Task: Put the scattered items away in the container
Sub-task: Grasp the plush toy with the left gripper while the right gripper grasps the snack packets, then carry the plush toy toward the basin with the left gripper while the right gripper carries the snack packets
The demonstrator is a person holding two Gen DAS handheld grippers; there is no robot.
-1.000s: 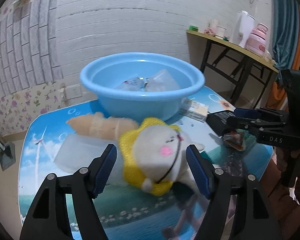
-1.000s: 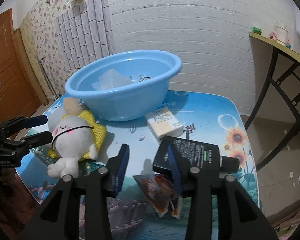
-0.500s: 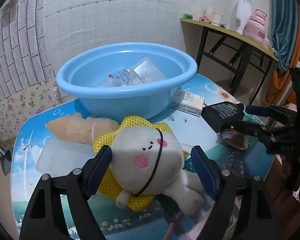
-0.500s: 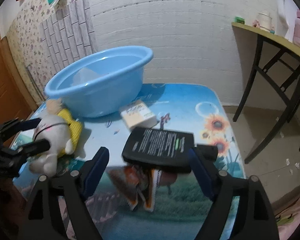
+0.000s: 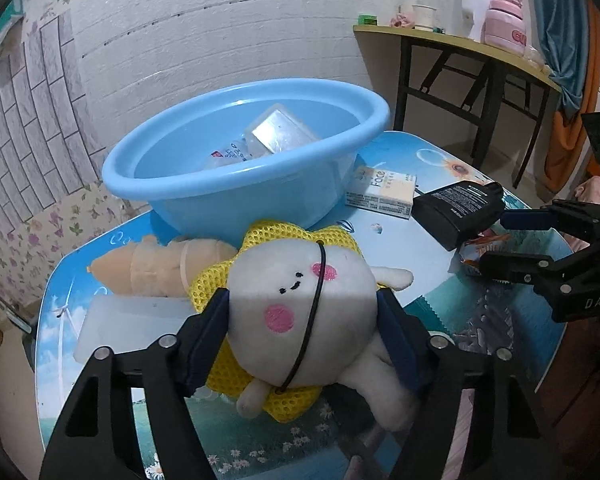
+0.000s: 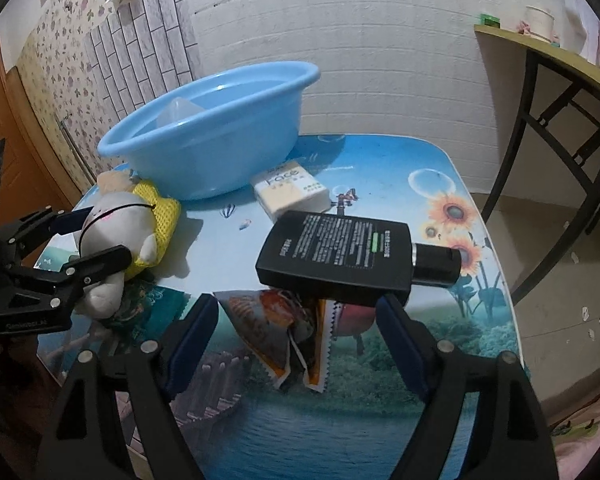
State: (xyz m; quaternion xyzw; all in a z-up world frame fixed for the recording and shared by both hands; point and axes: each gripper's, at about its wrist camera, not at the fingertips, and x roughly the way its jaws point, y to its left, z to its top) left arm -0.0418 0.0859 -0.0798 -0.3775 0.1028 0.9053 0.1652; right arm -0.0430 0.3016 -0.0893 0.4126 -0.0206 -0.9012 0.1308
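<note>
A white plush toy [image 5: 300,280] in a yellow mesh bag lies in front of the blue basin [image 5: 236,176]. My left gripper [image 5: 300,312] has its jaws closing, and both pads touch the sides of the toy's head. The right wrist view shows the left gripper [image 6: 100,236] around the plush toy [image 6: 116,220]. My right gripper [image 6: 296,308] stands open over an orange snack packet [image 6: 276,320], with the black flat bottle [image 6: 336,252] just beyond its tips. A clear box [image 5: 280,132] lies in the basin.
A "Face" tissue pack [image 6: 290,192] lies between the basin [image 6: 204,120] and the bottle. A beige soft toy [image 5: 156,264] and a white flat box [image 5: 132,324] lie left of the plush. A side table [image 5: 460,44] with a kettle stands at the back right.
My left gripper moved forward around the plush toy's head and narrowed onto it. My right gripper widened from nearly shut and sank toward the bottle and snack packet.
</note>
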